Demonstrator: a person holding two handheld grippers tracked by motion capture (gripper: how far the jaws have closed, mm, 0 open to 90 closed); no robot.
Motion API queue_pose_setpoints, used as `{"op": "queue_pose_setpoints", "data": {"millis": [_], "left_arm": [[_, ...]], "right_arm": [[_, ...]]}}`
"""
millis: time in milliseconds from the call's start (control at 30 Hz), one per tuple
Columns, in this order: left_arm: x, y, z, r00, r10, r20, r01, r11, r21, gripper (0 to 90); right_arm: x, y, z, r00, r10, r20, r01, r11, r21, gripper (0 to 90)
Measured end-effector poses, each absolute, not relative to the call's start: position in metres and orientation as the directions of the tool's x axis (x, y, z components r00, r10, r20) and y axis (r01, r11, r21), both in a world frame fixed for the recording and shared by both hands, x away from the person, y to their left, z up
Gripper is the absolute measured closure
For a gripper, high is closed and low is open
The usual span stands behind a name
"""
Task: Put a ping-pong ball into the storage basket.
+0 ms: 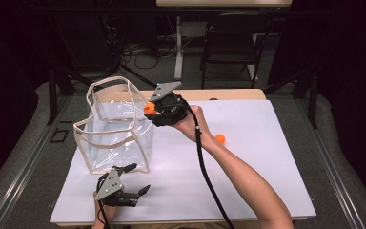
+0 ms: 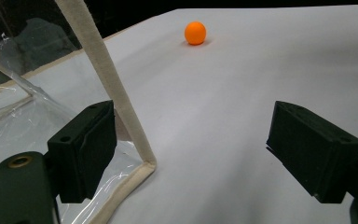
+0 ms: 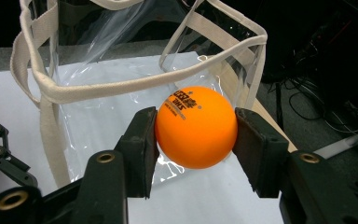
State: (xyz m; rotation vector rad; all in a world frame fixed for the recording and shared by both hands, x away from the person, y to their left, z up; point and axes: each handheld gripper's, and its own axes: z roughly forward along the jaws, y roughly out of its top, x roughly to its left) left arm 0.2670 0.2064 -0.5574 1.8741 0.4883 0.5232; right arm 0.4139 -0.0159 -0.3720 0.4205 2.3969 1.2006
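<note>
Left gripper point(image 1: 134, 181) sits low at the table's point(image 1: 267, 191) near edge, hand point(image 1: 106, 210) entering from the bottom, jaws spread wide with nothing between them, pointing toward the near corner of the clear bag point(image 1: 116, 136). Its own view puts the bag's cream-trimmed corner point(image 2: 142, 163) just beside the left pad point(image 2: 86, 149), apart from it as far as can be told. Right forearm point(image 1: 248, 183) reaches diagonally up across the table, wrist bent, lifting the right gripper point(image 1: 150, 109) above the tabletop beside the bag's upper right rim. Its jaws pinch an orange ball point(image 3: 196, 127), pads pressed on both sides, held close to the bag's open top. Second orange ball point(image 1: 219, 139) lies on the table, right of the forearm, well apart from the bag.
</note>
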Motion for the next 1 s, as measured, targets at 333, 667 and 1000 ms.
{"op": "queue_pose_setpoints", "data": {"millis": [333, 667, 1000], "left_arm": [[0.267, 0.207, -0.557, 0.818, 0.562, 0.126, 0.086, -0.335, 0.938, 15.7], [0.267, 0.207, -0.557, 0.819, 0.561, 0.125, 0.086, -0.334, 0.939, 15.7], [0.267, 0.207, -0.557, 0.819, 0.559, 0.126, 0.086, -0.337, 0.937, 15.7]], "right_arm": [[0.415, -0.011, -0.37, -0.865, 0.442, -0.237, 0.071, 0.576, 0.815, 50.8], [0.413, -0.007, -0.363, -0.865, 0.436, -0.249, 0.054, 0.574, 0.817, 50.8], [0.412, -0.003, -0.36, -0.868, 0.429, -0.251, 0.042, 0.567, 0.823, 50.8]]}}
